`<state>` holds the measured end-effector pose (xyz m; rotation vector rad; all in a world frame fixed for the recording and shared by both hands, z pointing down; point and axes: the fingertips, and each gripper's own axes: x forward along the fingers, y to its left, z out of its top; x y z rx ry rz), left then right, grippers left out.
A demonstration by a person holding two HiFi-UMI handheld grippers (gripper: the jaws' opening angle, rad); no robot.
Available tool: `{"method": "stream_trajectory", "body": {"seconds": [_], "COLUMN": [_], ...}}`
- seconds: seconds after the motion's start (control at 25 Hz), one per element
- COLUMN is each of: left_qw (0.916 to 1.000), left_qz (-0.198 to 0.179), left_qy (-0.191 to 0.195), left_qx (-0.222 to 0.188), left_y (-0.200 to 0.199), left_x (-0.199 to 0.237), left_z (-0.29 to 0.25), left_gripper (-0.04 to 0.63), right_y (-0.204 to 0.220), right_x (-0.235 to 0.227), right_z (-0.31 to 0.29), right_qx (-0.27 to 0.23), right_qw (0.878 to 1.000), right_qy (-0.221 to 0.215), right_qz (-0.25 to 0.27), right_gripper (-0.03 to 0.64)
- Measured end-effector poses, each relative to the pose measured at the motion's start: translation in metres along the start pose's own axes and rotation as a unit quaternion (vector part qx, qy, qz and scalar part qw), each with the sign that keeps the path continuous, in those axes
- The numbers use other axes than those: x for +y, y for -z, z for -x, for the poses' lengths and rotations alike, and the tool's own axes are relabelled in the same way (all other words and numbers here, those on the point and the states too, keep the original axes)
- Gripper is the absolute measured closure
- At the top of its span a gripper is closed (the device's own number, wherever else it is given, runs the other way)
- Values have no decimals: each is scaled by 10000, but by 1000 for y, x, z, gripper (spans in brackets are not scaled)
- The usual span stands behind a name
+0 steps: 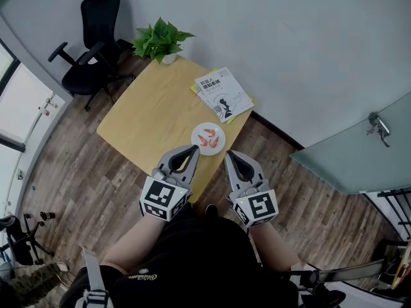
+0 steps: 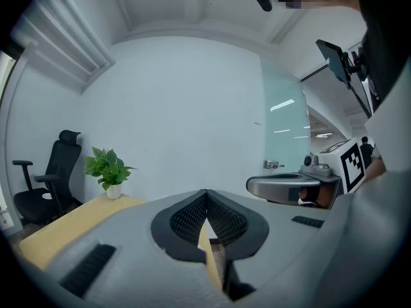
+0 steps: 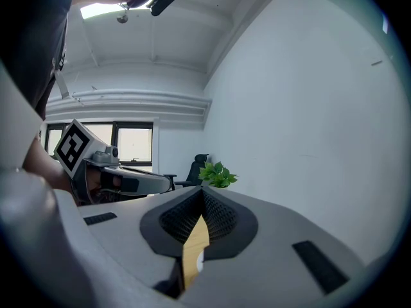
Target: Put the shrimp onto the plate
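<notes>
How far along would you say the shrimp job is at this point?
Done: the shrimp lie on the plate on the table.
In hand: nothing. The left gripper and right gripper are both shut and empty, held by the table's near edge.
Left: no shrimp shows off the plate, so the job looks finished.

The head view looks steeply down on the light wooden table; both gripper views look level, sharing the green potted plant.
</notes>
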<state>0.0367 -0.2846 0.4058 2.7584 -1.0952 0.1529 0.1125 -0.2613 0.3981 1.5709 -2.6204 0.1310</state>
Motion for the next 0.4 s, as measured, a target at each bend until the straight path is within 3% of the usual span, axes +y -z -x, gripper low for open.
{"method": "stream_trajectory", "body": {"seconds": [0.4], "left_qw": [10000], "left_qz": [5], "left_qy": [25], "left_qx": [-2], "left_y": [0], "left_x": [-2], "left_z": [-2], "left_gripper": [591], "right_y": [0], "right_x": [-1], "right_z": [2], "right_qx": [3], "right_qw": [10000], "right_qy": [4], "right_qz": [16], "right_gripper": [615]}}
